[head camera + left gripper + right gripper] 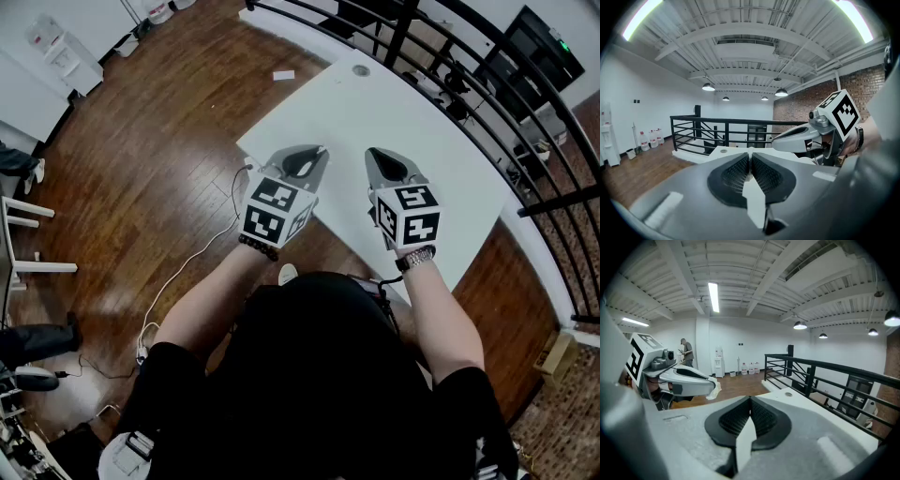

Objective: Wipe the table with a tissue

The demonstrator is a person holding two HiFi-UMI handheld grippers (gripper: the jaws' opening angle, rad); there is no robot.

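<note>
White tissue (714, 386), small wad: pinched at the tip of the left hand-held gripper (321, 151), over the counter's (403, 112) near edge. Right hand-held gripper (371, 153) alongside: closed, empty. Counter surface lies below and forward.

White table (403, 122), white tissue (714, 386), brown wood floor (159, 159), blk railing (726, 120), blk shirt (309, 375).

Smooth matt white table (412, 131); glossy wood floor (159, 141) at nine o'clock; metal railing (399, 28) at one o'clock; crumpled paper tissue (714, 388) in matt grey plastic left gripper (322, 150).
</note>
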